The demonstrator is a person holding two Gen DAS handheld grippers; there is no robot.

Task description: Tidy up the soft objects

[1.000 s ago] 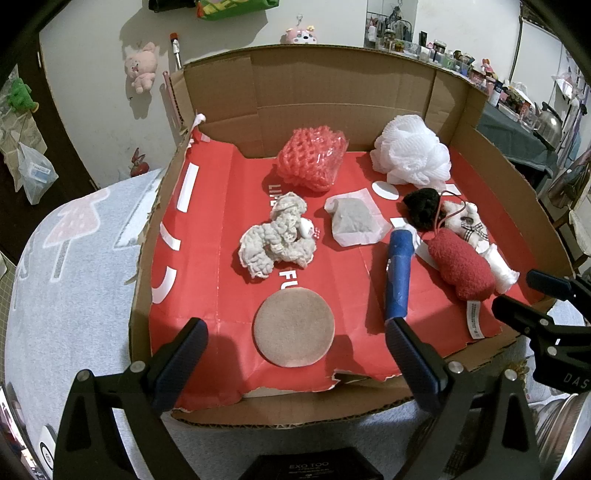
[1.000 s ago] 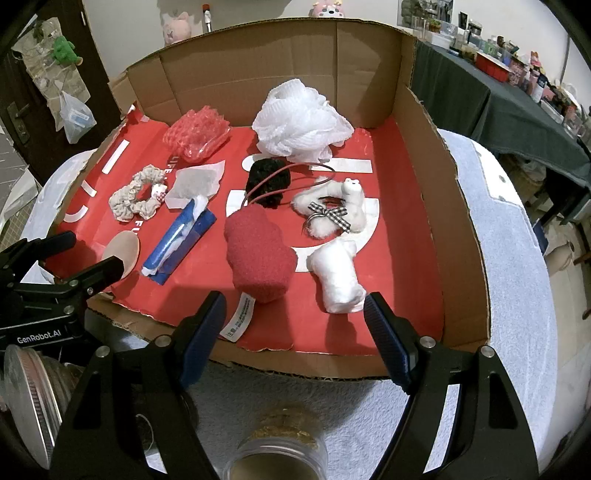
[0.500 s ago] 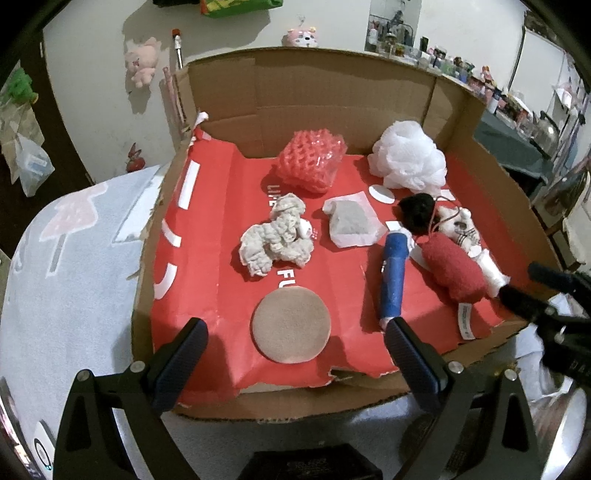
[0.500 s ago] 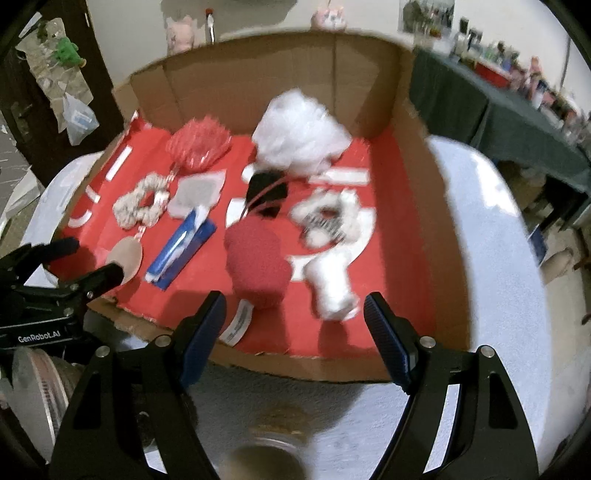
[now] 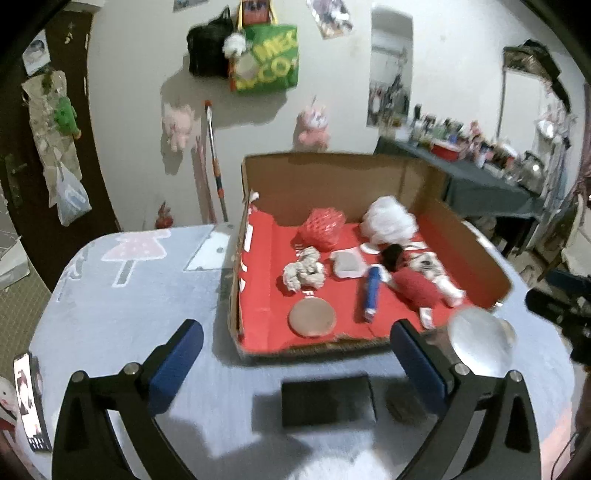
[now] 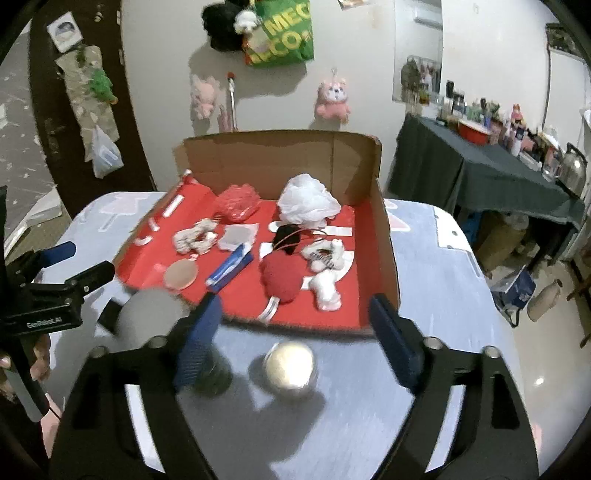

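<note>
Soft objects lie scattered on the red lining of an open cardboard box (image 6: pixel 384 236) that sits on a pale blue-grey table (image 6: pixel 436 266). At the back are a red mesh sponge (image 6: pixel 236 203) and a white bath pouf (image 6: pixel 308 201). In front of them lie a cream scrunchie (image 6: pixel 194 240), a grey pad in a clear wrapper (image 6: pixel 236 236), a blue packet (image 6: pixel 231 267), a round tan puff (image 6: pixel 181 274), a black fuzzy piece (image 6: pixel 288 236), a red plush piece (image 6: pixel 282 278) with a white tag, and a white plush toy (image 6: pixel 327 275).

The left gripper (image 5: pixel 295 349) hangs over the table short of the box, jaws spread with nothing between them. The right gripper (image 6: pixel 293 323) also stands wide, its jaws having just been opening, and nothing is gripped. A round jar lid (image 6: pixel 290 369) sits on the table below it.

The left tool's body reads "GenRobot.AI". A green bag (image 6: pixel 282 31) on the wall carries yellow letters, only partly legible.
</note>
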